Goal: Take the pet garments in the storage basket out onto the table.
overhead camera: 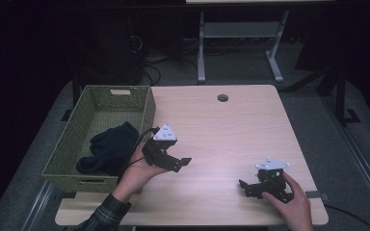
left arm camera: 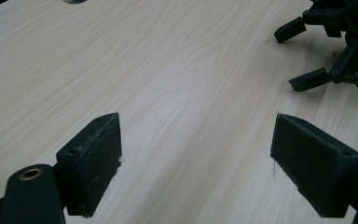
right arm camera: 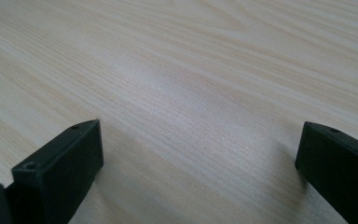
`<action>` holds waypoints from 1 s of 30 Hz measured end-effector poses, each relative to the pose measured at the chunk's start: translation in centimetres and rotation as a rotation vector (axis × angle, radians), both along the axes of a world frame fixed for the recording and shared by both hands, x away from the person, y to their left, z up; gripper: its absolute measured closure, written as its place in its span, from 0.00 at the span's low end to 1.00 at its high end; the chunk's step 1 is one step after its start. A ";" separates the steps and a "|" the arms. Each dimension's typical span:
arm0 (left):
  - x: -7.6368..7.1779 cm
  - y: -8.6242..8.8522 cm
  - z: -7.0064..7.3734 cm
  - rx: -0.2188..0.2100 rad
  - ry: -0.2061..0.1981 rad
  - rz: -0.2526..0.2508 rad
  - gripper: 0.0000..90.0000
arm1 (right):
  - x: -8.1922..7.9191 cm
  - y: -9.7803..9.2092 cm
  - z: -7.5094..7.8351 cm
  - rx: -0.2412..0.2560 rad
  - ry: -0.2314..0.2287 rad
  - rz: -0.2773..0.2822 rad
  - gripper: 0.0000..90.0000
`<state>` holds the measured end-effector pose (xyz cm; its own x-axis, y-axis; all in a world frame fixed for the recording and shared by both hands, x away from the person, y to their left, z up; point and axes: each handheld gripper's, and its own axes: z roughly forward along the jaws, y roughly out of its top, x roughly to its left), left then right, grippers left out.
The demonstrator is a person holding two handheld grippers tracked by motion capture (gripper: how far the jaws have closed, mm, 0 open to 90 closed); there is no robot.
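Pale wood-grain table, smooth, round hole at 12 o'clock | woven green basket at 9 o'clock, holds dark soft cloth, folds unreadable | left gripper just beside basket, jaws spread, empty | right gripper at 5 o'clock, jaws spread, empty, partly behind hand.

Dim lab, wooden desk, tangled floor cables, grey carpet

Each hand-held gripper has jaws spread wide.
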<state>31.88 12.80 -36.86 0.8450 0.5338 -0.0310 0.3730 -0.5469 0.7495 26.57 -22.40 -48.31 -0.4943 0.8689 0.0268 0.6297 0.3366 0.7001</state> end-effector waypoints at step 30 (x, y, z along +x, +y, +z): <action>0.3 3.1 1.3 -0.048 -0.004 0.063 0.22 | 0.0 -0.1 0.0 0.001 0.003 0.004 0.01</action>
